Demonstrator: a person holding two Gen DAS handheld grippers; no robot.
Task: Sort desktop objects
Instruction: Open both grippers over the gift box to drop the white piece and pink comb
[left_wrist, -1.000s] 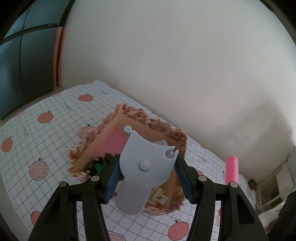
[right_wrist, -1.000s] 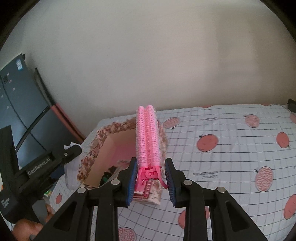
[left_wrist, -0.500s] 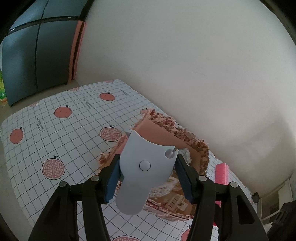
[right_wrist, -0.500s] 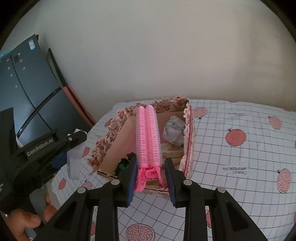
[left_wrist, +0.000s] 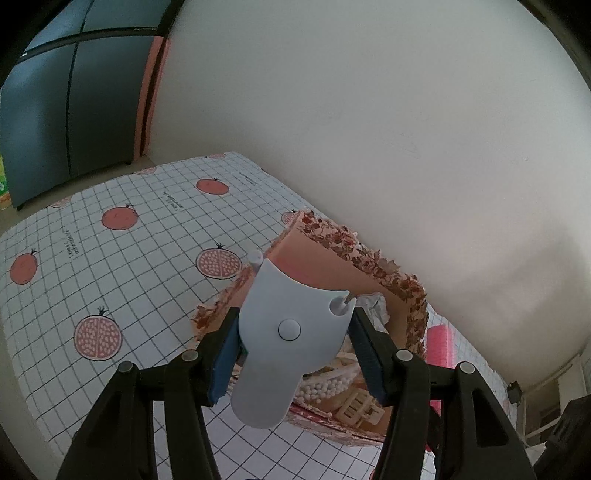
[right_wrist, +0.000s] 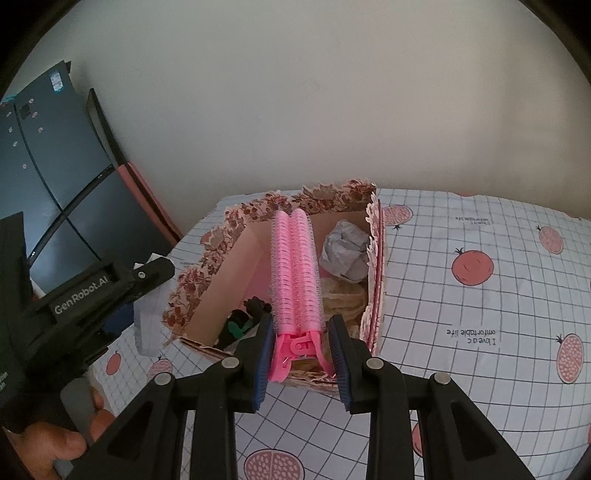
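Note:
My left gripper (left_wrist: 291, 354) is shut on a pale blue plastic holder (left_wrist: 284, 343) and holds it above the near edge of a floral cardboard box (left_wrist: 369, 258). My right gripper (right_wrist: 301, 350) is shut on a pink hair-roller clip (right_wrist: 295, 266), held over the same box (right_wrist: 221, 236). Inside the box lie crumpled grey paper (right_wrist: 345, 249), a beige item (right_wrist: 341, 297), a dark green-and-black item (right_wrist: 240, 321), and white beads with a cream clip (left_wrist: 332, 387). The pink clip also shows at the right of the left wrist view (left_wrist: 439, 343).
The table carries a white grid cloth with pomegranate prints (left_wrist: 110, 258). A dark cabinet (right_wrist: 55, 177) stands off the table's left end. A white wall runs behind the box. The left gripper's body (right_wrist: 85, 288) and the hand holding it show at the left.
Both grippers have moved closer over the box and higher, so its inside shows more. Their holds have not changed.

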